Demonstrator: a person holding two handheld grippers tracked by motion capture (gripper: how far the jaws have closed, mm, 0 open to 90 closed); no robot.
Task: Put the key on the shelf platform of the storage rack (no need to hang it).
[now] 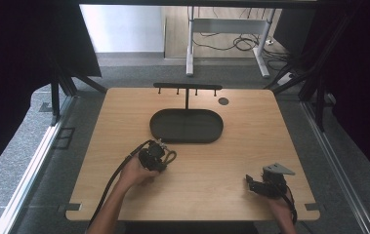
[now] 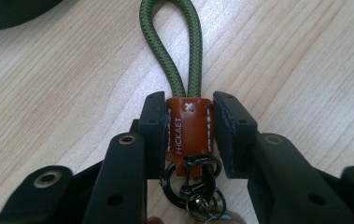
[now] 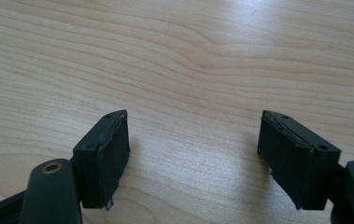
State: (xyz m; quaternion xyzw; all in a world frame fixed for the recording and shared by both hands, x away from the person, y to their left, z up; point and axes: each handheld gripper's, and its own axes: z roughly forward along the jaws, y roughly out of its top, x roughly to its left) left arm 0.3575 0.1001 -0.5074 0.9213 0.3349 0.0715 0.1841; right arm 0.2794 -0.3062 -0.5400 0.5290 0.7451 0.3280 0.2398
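A keychain lies on the wooden table: a green cord loop [image 2: 170, 42], a brown leather tab [image 2: 188, 135] and dark metal rings [image 2: 191, 189]. My left gripper [image 2: 191, 101] is shut on the leather tab, one pad pressing each side, with the loop pointing away from me. In the high view the left gripper [image 1: 155, 153] sits left of centre, just in front of the tray, and the cord loop [image 1: 172, 156] sticks out to its right. My right gripper [image 1: 252, 184] rests near the front right corner. Its jaws [image 3: 193, 140] stand wide open over bare wood.
A black oval tray [image 1: 159, 130] lies at the middle back of the table. Behind it stands a black T-shaped rack [image 1: 187, 87] with small hooks. A round black grommet [image 1: 223, 101] sits to the rack's right. A desk frame and cables stand on the floor beyond.
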